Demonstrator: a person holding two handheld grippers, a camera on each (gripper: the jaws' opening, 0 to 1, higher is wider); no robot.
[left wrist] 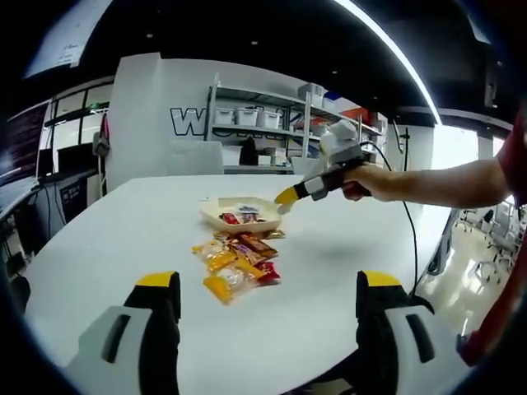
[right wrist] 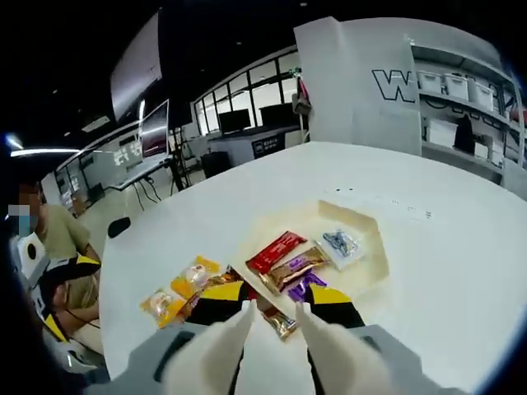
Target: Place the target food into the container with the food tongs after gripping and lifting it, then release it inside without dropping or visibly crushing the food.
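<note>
A cream tray (left wrist: 216,216) sits mid-table and holds several wrapped snacks. In the right gripper view the tray (right wrist: 370,263) contains a red packet (right wrist: 276,251), a gold-brown one (right wrist: 296,267), a purple one (right wrist: 305,285) and a clear blue one (right wrist: 339,243). White tongs (right wrist: 221,341) ride on my right gripper (right wrist: 274,311), whose tips stand slightly apart above the tray's near edge with nothing gripped. One small packet (right wrist: 280,322) lies on the table below the gap. A hand holds that right gripper (left wrist: 288,196) over the tray. My left gripper (left wrist: 268,288) is wide open, well short of the loose snack pile (left wrist: 237,265).
More loose yellow and orange packets (right wrist: 185,290) lie left of the tray on the white round table (right wrist: 428,313). The left gripper (right wrist: 66,295) and a seated person (right wrist: 62,239) show at the far left. Shelves with bins (left wrist: 263,119) stand behind the table.
</note>
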